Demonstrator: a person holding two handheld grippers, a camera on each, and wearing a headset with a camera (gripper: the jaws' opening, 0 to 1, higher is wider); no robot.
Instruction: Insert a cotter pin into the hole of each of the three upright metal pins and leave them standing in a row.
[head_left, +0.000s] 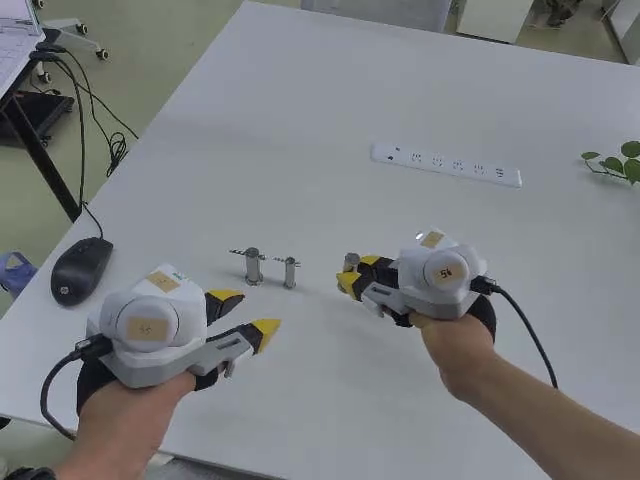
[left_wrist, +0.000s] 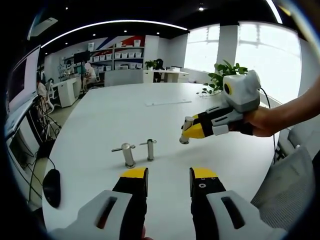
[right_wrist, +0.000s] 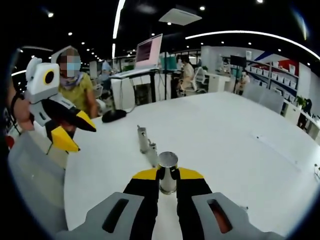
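Two upright metal pins stand side by side on the white table, each with a cotter pin through its top: the left pin (head_left: 253, 265) (left_wrist: 129, 155) and the middle pin (head_left: 290, 272) (left_wrist: 150, 149). A third metal pin (head_left: 351, 263) (right_wrist: 168, 172) (left_wrist: 186, 131) stands to their right, and my right gripper (head_left: 349, 275) (right_wrist: 167, 176) (left_wrist: 192, 132) is shut on it. No cotter pin shows in this third pin. My left gripper (head_left: 246, 312) (left_wrist: 168, 180) is open, held near the table's front, short of the two left pins, with nothing between its fingers.
A black computer mouse (head_left: 80, 268) (left_wrist: 51, 186) lies at the table's left edge. A white power strip (head_left: 446, 164) lies further back on the table (head_left: 330, 110). Green plant leaves (head_left: 618, 162) reach in at the right edge.
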